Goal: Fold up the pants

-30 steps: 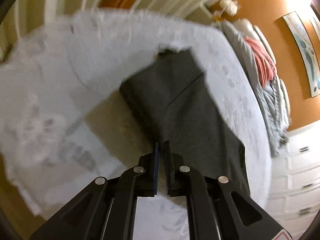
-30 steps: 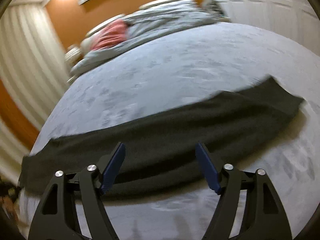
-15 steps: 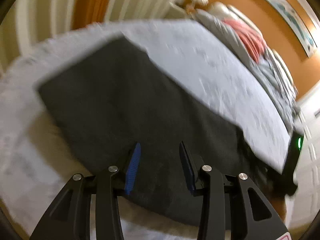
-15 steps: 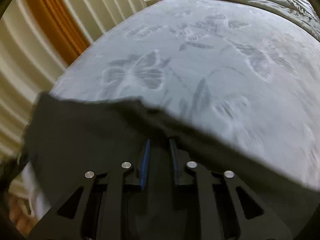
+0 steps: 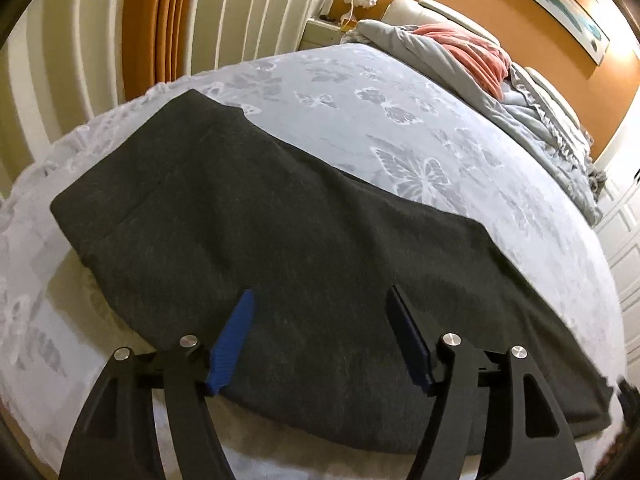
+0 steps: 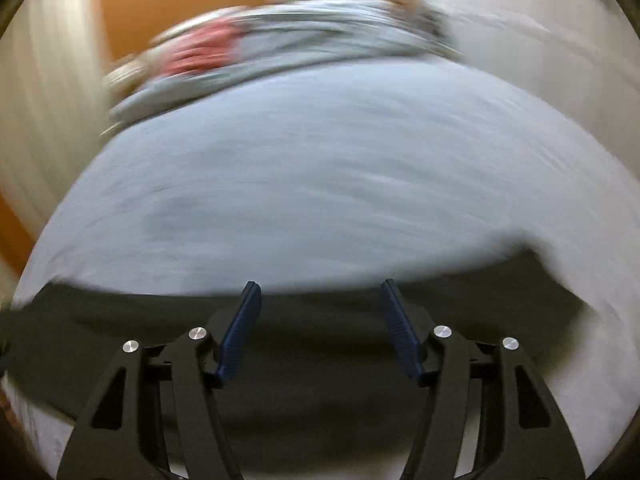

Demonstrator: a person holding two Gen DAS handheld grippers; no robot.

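Note:
Dark grey pants (image 5: 280,220) lie flat in a long band across the near part of the bed (image 5: 400,120), which has a pale blue butterfly-print cover. My left gripper (image 5: 320,300) hovers over the pants near their front edge; its jaws are opening, and nothing is pinched between the blue pads (image 5: 234,336). In the blurred right wrist view the same pants (image 6: 320,360) stretch left to right under my right gripper (image 6: 320,292), whose jaws are also opening with no cloth caught between them.
A bunched grey blanket (image 5: 532,112) and a coral throw (image 5: 472,52) lie at the head of the bed. Striped curtains (image 5: 224,12) hang on the left, a white nightstand (image 5: 324,32) stands beside them, and white panelled doors (image 5: 624,248) are on the right.
Left gripper let go of the pants and spread its jaws; the pants now lie spread flat. Right gripper closed on the cloth half a second ago and has since opened and swung rightward.

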